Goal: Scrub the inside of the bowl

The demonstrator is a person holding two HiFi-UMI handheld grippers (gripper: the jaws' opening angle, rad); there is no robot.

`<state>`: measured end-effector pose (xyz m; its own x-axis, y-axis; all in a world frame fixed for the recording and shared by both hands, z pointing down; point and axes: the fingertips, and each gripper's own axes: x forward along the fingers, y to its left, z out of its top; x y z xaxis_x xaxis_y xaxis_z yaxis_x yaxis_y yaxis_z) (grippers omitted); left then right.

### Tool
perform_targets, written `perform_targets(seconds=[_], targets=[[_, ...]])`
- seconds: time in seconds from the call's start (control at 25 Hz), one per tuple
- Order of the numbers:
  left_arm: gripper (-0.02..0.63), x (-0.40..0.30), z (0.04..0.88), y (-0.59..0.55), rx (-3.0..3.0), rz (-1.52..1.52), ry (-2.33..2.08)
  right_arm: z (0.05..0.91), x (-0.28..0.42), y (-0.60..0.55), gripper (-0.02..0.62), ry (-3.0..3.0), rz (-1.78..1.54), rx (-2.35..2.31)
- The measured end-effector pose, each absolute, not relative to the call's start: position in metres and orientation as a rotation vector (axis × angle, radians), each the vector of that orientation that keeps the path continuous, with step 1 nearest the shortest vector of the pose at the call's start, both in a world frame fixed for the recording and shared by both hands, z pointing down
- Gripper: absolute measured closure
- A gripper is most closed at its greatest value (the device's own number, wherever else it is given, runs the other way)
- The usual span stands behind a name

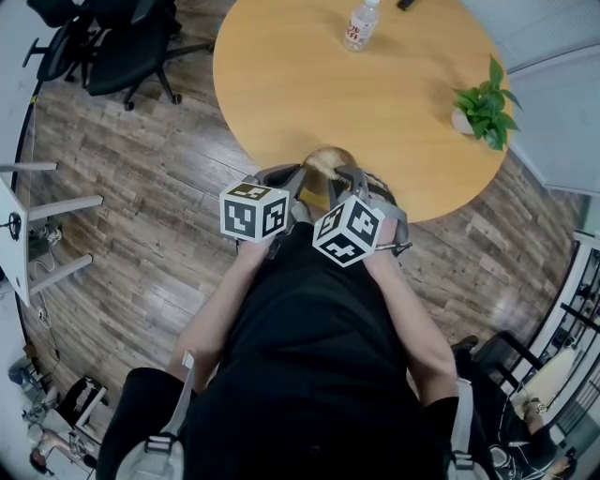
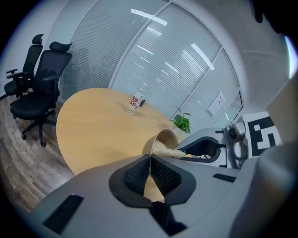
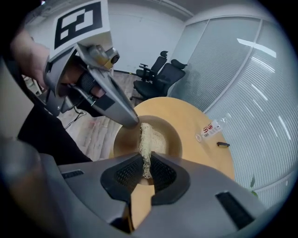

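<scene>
- The right gripper [image 3: 145, 169] view looks straight into the bowl [image 3: 165, 139]; the head view mostly hides it behind both grippers, at the table's [image 1: 309, 84] near edge.
- The left gripper [image 2: 150, 160] view shows the bowl side-on, tipped, its mouth facing the right gripper.
- The left jaws pinch the rim.
- The right jaws clamp the scrubber [image 3: 145, 139], which lies lengthwise into the bowl.

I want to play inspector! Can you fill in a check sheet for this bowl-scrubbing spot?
Surface: round wooden table.
Job's things: bowl held tilted by the table's near edge; loofah scrubber inside it.
Clutter: water bottle, small dark object, potted plant.
Grippers: left hand-held gripper shut on the bowl's rim; right hand-held gripper shut on the loofah scrubber.
Cables: nothing seen on the table.
Surroundings: office chairs, wood floor, glass wall with blinds.
</scene>
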<state>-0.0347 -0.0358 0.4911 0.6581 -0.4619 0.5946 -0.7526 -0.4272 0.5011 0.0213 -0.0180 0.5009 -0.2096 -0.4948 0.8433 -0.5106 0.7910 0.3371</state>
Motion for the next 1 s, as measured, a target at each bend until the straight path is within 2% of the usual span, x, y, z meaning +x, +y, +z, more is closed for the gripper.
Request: perform_targets(seconds=[0.24, 0.52, 0.68, 0.84, 1.0], targets=[[0.592, -0.035, 0.493, -0.036, 2.116, 0.516, -0.956, 0.519, 0.016, -0.002, 0.554, -1.797, -0.082, 0.558], [0.592, -0.038, 0.498, -0.033, 2.116, 0.573, -0.986, 0.526, 0.012, 0.015, 0.554, -1.790, -0.007, 0.391], [0.591, -0.044, 0.499, -0.036, 2.119, 0.583, -1.034, 0.525, 0.010, 0.022, 0.554, -1.805, 0.150, 0.390], [0.591, -0.047, 0.499, -0.040, 2.111, 0.571, -1.057, 0.522, 0.014, 0.010, 0.554, -1.871, 0.403, 0.597], [0.591, -0.045, 0.499, -0.039, 2.109, 0.577, -1.047, 0.504, 0.024, -0.013, 0.554, -1.856, 0.142, 0.724]])
